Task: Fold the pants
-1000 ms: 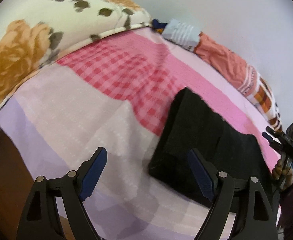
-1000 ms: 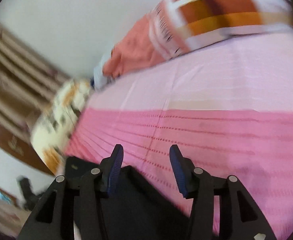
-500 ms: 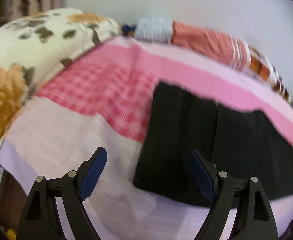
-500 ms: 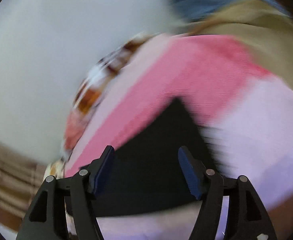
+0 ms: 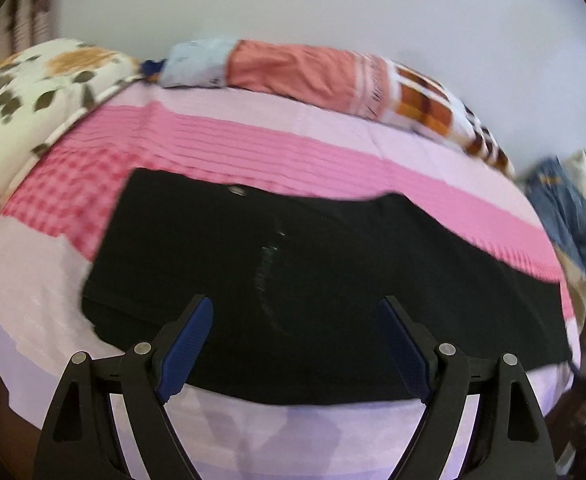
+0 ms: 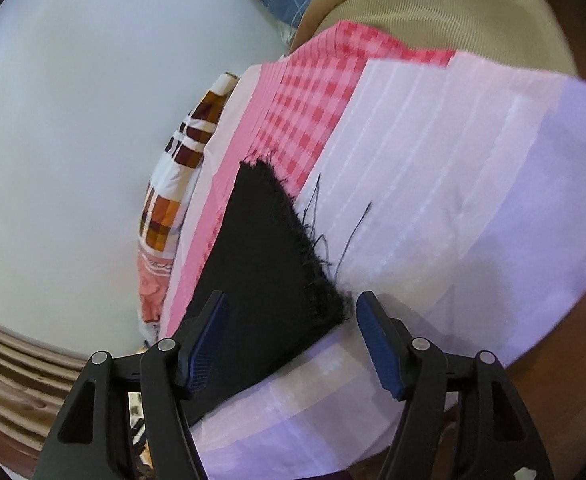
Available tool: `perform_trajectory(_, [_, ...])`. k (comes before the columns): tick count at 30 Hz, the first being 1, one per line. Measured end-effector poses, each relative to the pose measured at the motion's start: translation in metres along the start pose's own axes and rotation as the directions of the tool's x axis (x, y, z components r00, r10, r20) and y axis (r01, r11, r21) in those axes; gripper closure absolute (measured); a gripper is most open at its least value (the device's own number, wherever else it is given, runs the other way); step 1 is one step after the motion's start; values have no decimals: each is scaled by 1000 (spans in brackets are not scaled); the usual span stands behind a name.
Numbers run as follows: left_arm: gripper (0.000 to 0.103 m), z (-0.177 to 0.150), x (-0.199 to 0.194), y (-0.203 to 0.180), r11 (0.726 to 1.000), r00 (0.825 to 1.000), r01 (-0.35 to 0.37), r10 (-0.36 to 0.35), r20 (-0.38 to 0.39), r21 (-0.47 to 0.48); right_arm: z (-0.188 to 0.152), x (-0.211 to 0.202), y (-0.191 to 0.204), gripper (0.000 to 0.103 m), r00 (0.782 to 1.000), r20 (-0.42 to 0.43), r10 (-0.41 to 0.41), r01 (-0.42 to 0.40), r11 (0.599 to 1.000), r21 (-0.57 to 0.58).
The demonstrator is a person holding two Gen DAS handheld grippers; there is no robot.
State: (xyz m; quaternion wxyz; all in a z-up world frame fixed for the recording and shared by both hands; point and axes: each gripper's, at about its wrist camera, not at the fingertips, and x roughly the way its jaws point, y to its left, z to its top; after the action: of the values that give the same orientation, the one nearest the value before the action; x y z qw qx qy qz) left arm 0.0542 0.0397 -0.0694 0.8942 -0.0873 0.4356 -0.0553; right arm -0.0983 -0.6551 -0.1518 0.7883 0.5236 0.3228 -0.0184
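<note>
Black pants (image 5: 313,264) lying flat across centre frame in the left view, on pink-and-lilac bedding (image 5: 253,148). Left gripper (image 5: 297,344) hovering at lower centre, released, jaws spread wide, gripping nothing. Right gripper (image 6: 289,340) likewise released at lower centre of its view, straddling the frayed hem corner (image 6: 325,296). Floral pillow (image 5: 25,92) sitting upper left; folded orange cloth (image 5: 301,72) lying along the top.

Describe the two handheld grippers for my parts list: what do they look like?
Both match: the left gripper and right gripper have black plastic linkage arms with triangular cutouts and silver pivot pins, and fingers faced with ribbed dark-blue pads. No cables, markings or sleeves are visible.
</note>
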Motion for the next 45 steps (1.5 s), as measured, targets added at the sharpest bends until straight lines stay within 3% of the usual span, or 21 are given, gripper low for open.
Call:
perform_trajectory(4, [19,-5,4,-27,998,1000,18,-17,-18,55,-2,18,-5,38,998,-19,54,-54,998,34])
perform_trajectory(7, [19,-7,7,-37,997,999,24,-21,-32,76,-5,24,5,38,998,-13,65,-65,998,-1])
perform_trajectory(12, [19,-8,4,-41,997,999,32,-32,-8,69,-6,39,23,77,999,-31,-12,9,993,-116])
perform_trajectory(14, [19,-8,4,-38,998,999,45,-45,-3,54,-6,42,25,81,999,-22,-40,37,989,-146])
perform_trajectory(16, [19,-9,3,-36,999,999,36,-36,4,40,-4,43,22,72,1000,-23,-9,6,993,-119])
perform_trajectory(18, [19,-11,1,-35,999,1000,22,-23,16,40,-2,44,15,50,996,-18,84,-85,995,-49])
perform_trajectory(20, [19,-12,0,-36,999,1000,2,-4,26,53,0,45,12,42,991,-7,131,-131,991,-8])
perform_trajectory(23, [19,-12,1,-39,998,1000,1,-2,9,71,5,48,7,41,986,1,165,-164,985,52])
perform_trajectory(25, [18,-12,3,-41,997,1000,7,-8,2,82,9,49,-6,41,976,-3,219,-216,962,168])
perform_trajectory(27, [18,-13,5,-43,996,1000,12,-12,-5,91,12,50,-10,46,972,-14,236,-228,950,211])
perform_trajectory(28, [18,-13,6,-43,996,1000,15,-14,-8,93,12,49,-9,52,978,-21,209,-201,958,205])
perform_trajectory(30, [18,-15,9,-43,995,999,26,-24,-21,93,9,48,-5,100,997,-39,69,-61,984,166])
perform_trajectory(31, [18,-15,10,-43,995,999,29,-27,-25,91,7,48,-5,100,999,-46,29,-22,989,145])
perform_trajectory(33, [18,-15,12,-42,996,999,32,-30,-30,88,5,47,-6,100,999,-31,43,-39,989,141])
perform_trajectory(36, [18,-15,14,-41,996,999,29,-25,-43,83,5,40,8,97,1000,-16,-6,7,998,69])
perform_trajectory(45, [18,-14,12,-36,998,998,44,-42,-43,50,8,35,19,97,1000,-17,-14,15,999,51])
